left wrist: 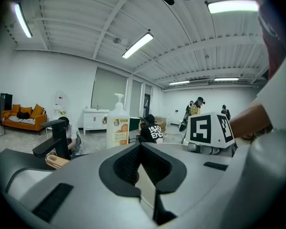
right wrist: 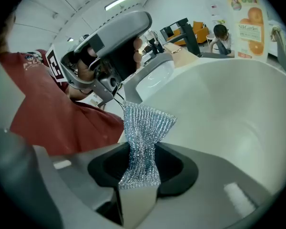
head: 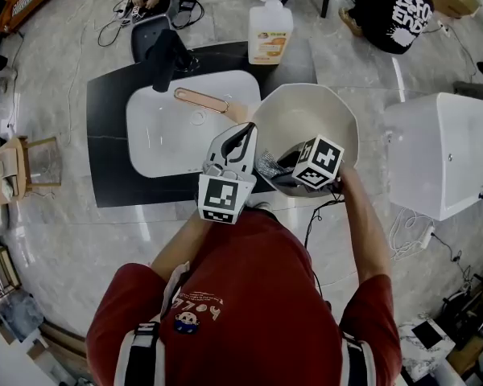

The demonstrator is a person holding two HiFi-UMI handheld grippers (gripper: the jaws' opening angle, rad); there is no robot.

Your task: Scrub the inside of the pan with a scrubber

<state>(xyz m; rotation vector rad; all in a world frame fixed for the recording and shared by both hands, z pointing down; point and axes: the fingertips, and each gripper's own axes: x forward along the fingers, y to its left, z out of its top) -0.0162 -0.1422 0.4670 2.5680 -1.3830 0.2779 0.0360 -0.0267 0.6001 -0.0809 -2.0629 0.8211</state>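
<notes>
- The right claw (right wrist: 142, 149) is clamped on the scrubber (right wrist: 145, 123), pinching the silver mesh at its waist so that a loose fan of it stands out past the tips.
- That fan sits inside the pan (right wrist: 229, 113), just off the pale inner wall near the rim. Whether it touches the wall, I cannot tell.
- The scrubber looks soft, springy and very light, and it will likely fold under pressure. The grip near its middle seems right, leaving enough mesh free to rub with.
- The left claw (left wrist: 142, 149) has its jaws drawn together. A pale brown sliver shows between them, which I take to be the pan's handle (head: 241, 113).
- In the head view the pan is tipped, its mouth turned toward the person, at the right end of the white sink (head: 145, 139).
- The pan should be stiff and fairly heavy, with a smooth, probably slippery coating. The handle is the sensible hold, and it needs a firm grip to keep the pan from swinging while being scrubbed.
- The sink is set in a dark counter (head: 105, 135), with a soap bottle (head: 270, 32) at the back.
</notes>
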